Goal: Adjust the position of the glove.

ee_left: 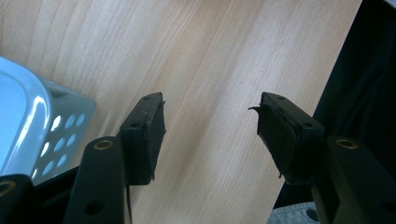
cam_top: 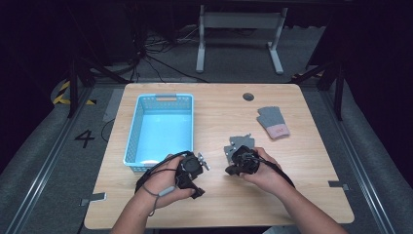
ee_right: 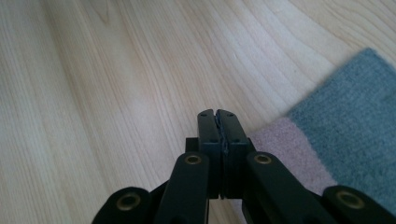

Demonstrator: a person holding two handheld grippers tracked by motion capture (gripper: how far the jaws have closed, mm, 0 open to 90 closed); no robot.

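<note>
Left gripper jaws wide apart over bare table, beside blue basket. Right gripper jaws pressed together, empty, touching grey glove. Second glove well apart, far right.

A lab or test bay is indicated: a wooden tabletop is ringed by black curtains, cables are strewn over grey carpet, hazard tape and a painted "4" are seen beyond its left edge.
</note>
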